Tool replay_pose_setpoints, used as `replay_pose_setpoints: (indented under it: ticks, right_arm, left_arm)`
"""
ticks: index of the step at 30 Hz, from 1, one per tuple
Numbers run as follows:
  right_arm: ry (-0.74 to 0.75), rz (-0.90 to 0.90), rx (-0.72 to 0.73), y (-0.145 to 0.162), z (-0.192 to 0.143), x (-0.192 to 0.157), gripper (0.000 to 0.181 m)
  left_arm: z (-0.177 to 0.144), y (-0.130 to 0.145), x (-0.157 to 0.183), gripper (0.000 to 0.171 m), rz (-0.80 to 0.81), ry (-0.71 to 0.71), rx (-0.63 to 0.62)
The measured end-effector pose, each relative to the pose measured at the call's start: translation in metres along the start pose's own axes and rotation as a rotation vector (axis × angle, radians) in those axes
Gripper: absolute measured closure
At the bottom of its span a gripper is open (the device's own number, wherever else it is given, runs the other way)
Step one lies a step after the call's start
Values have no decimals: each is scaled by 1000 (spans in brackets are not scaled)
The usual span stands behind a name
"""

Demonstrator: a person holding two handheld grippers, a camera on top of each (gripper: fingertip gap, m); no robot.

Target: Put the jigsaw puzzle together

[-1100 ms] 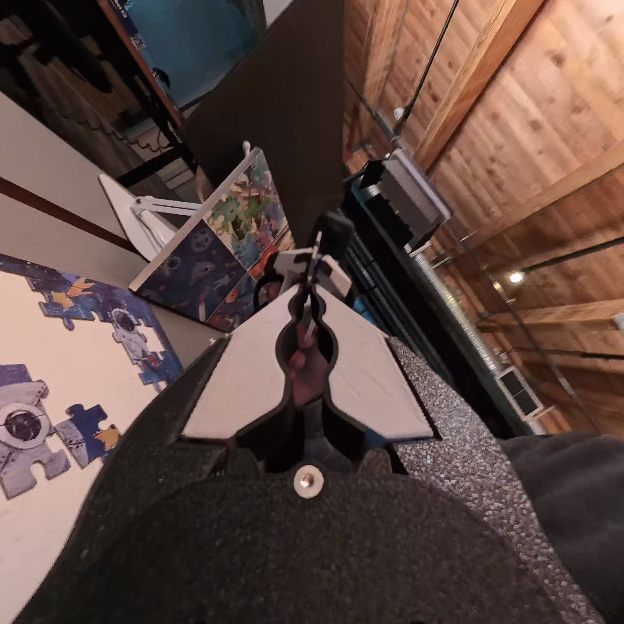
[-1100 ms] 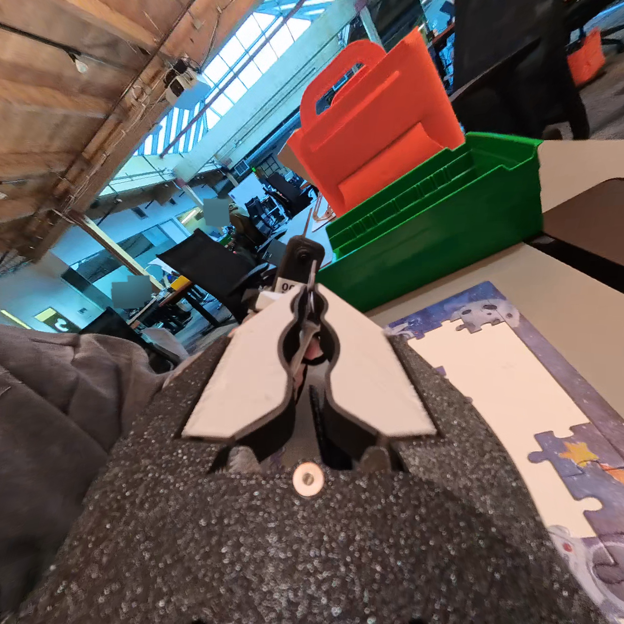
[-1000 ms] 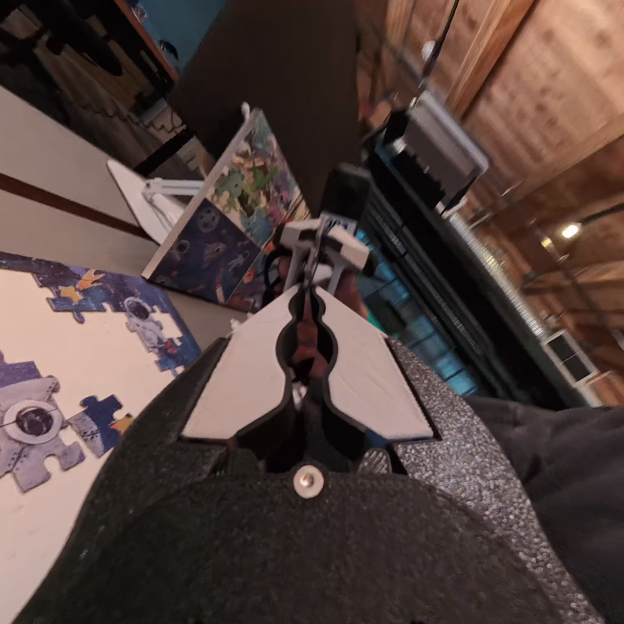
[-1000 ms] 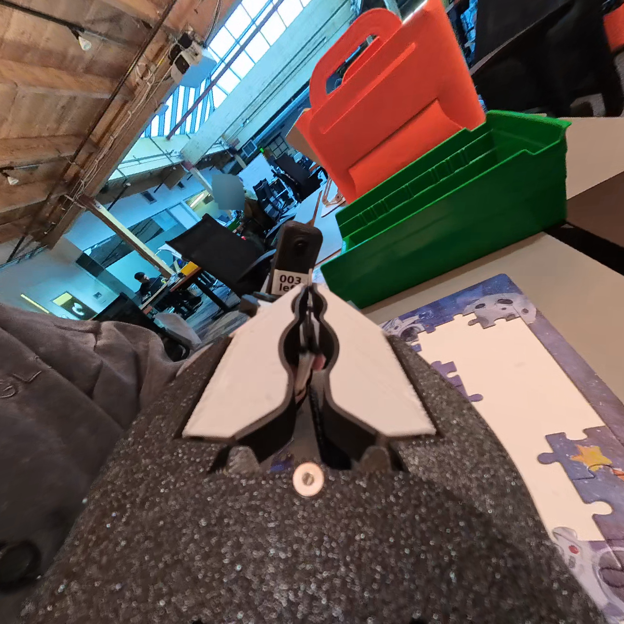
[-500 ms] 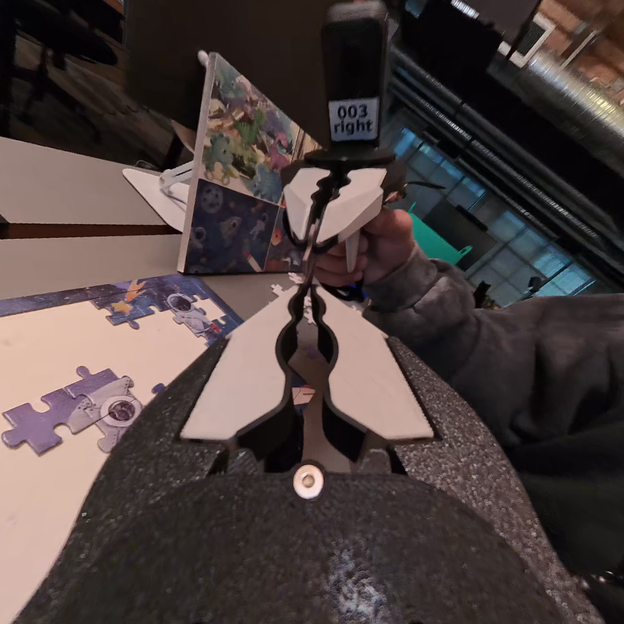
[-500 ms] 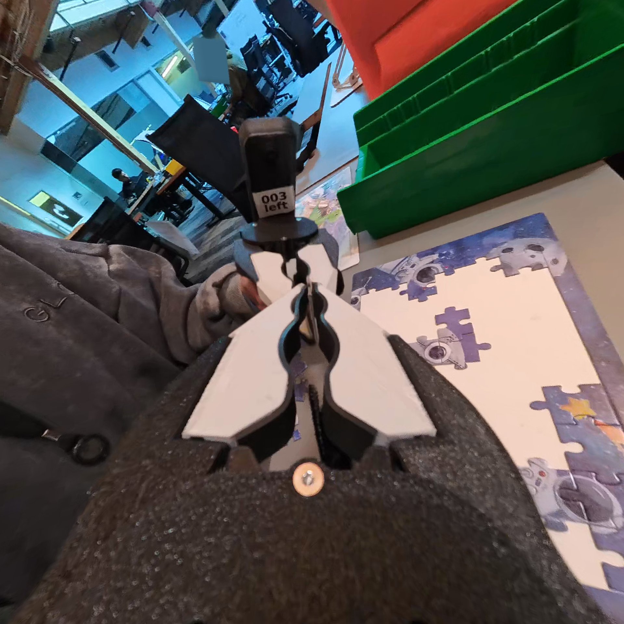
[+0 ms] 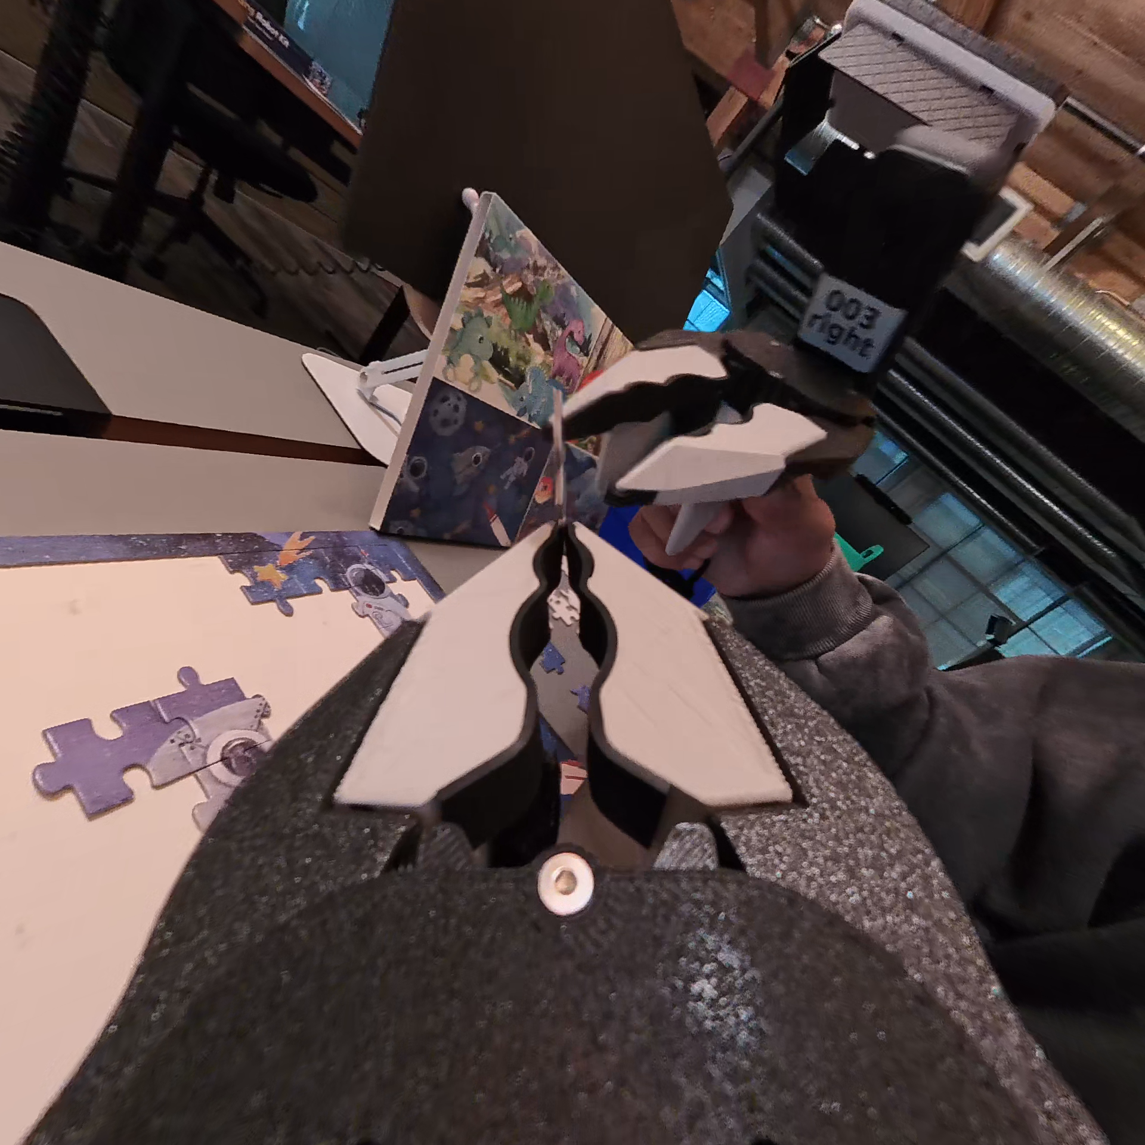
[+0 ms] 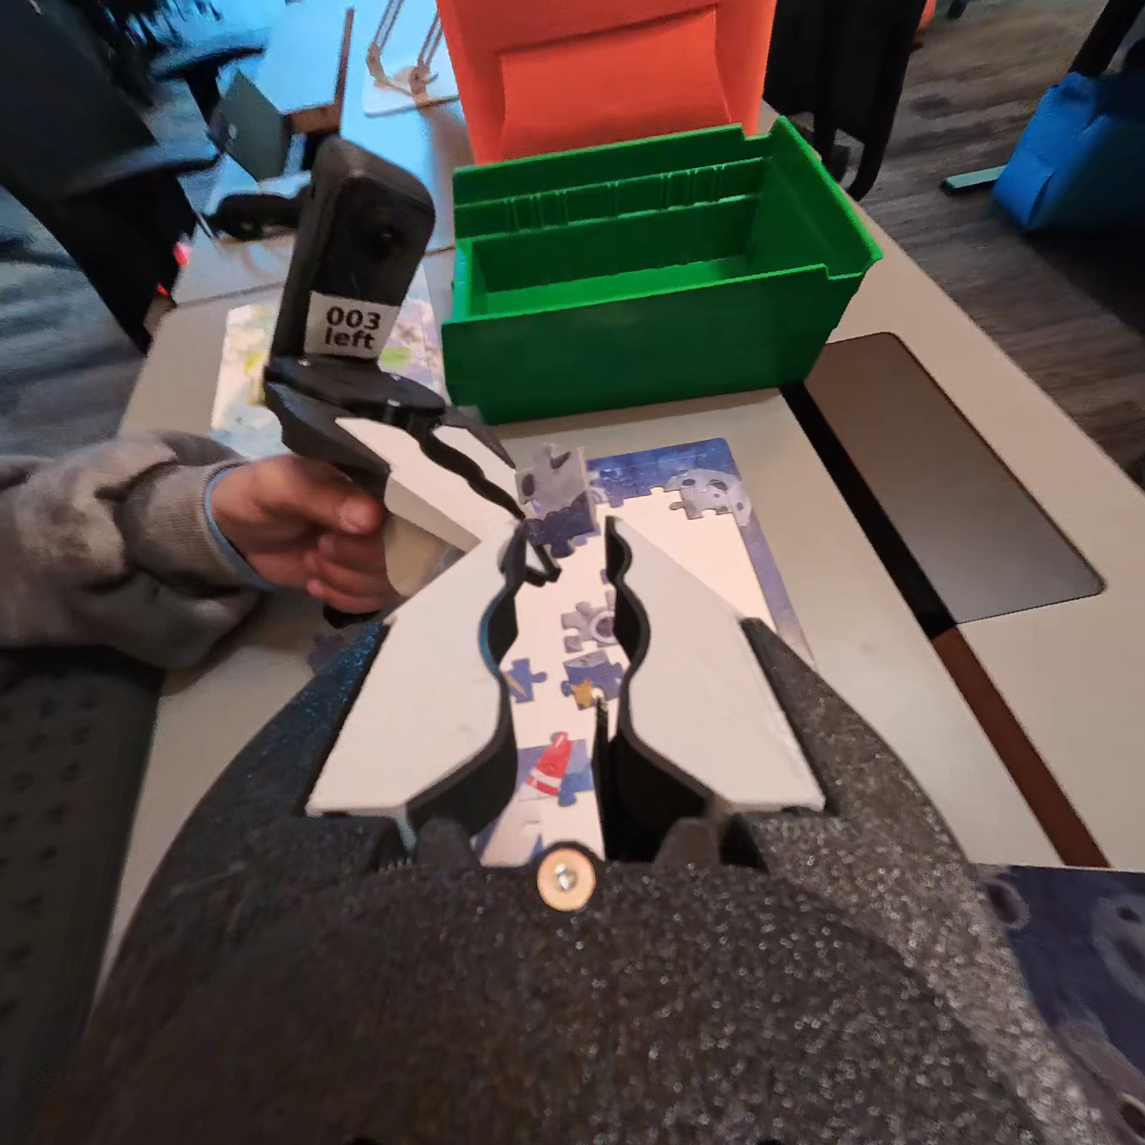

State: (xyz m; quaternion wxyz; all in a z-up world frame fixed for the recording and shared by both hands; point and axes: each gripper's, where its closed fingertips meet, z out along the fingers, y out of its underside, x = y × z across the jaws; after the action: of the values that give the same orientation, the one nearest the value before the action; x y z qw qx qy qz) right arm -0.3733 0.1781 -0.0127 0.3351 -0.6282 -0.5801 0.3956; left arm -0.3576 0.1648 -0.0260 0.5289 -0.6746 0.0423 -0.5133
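Black-foam right gripper [image 8: 564, 530]: fills the lower half of the right wrist view. Its white claw stands apart, clamped on nothing, with the tips on either side of the held piece's lower edge.
Loose pieces: a red-cone piece [image 8: 551, 774], a star piece [image 8: 585, 681] and a grey gear piece [image 8: 592, 622] lie flat on the board and show through the gap of that open claw, low to middle of the frame.
Held puzzle piece [image 8: 554, 489]: grey moon above, dark blue below. It is upright in the air at frame centre, just above the board.
Left gripper [image 8: 519, 517]: comes in from the left of the frame with its claw together, pinching only the lower left corner of the piece. Its own view shows the piece edge-on as a thin sliver rising from the closed tips.
Puzzle board [image 8: 681, 557]: cream backing right of centre, with a blue assembled border along its top and right edges. Most of the inside is bare.
Green bin [image 8: 619, 359]: upper middle, empty as far as I can see, with an orange case [image 8: 607, 74] behind it at the top edge.
Step, as I judge it: a hand-over or re-grip in mid-air.
Risk: the corner pinch is thin, so a nudge from the right claw as it shuts may swivel the piece or knock it free.
Risk: if the left lets go before the right has bitten, the piece may drop among the loose ones.
Risk: a skewed grip would make seating the tabs harder.
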Motion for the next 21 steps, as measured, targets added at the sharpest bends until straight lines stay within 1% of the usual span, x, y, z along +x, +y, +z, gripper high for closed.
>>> replay_pose_setpoints:
  ticks: [2,4,5,6,7,8,10,11,12,13,15,16,18,19,20,21]
  right_arm:
    - [-45,107,52,-5,0,4,154]
    - [-158,236,109,-10,2,1,152]
    - [-235,285,147,-15,2,-6,156]
    - [-290,313,174,-18,2,-11,171]
    - [-310,335,185,-19,4,-11,176]
    - [-315,362,190,-18,7,-9,177]
    - [-294,434,190,-16,17,2,180]
    - [-247,472,163,-10,26,14,180]
    - [-196,511,108,0,36,26,180]
    - [-128,538,25,13,49,40,180]
    - [-30,529,-209,47,76,59,179]
    - [-10,514,-305,58,87,65,179]
    - [-30,515,-406,62,106,71,179]
    - [-29,525,-436,61,113,76,179]
    - [-21,522,-456,58,119,82,179]
    - [-19,529,-469,55,123,87,179]
  left_arm:
    - [-3,-4,9,171,-27,62,21]
    - [-7,-11,19,171,-74,146,56]
    - [-8,-13,21,171,-91,170,63]
    - [-9,-13,19,171,-96,167,61]
    - [-9,-14,15,171,-98,147,61]
    - [-10,-15,8,171,-106,113,68]
    - [-15,-16,-19,170,-114,-28,71]
    - [-19,-13,-39,162,-106,-142,49]
    - [-26,-9,-61,158,-85,-268,14]
    - [-34,-5,-77,159,-38,-371,-25]
    - [-47,0,-98,171,93,-545,-117]
    - [-54,0,-109,171,160,-649,-165]
    - [-68,-5,-129,171,265,-844,-270]
    - [-71,-6,-134,171,290,-905,-327]
    - [-70,-7,-136,171,304,-924,-380]
    - [-64,-8,-135,171,310,-910,-427]
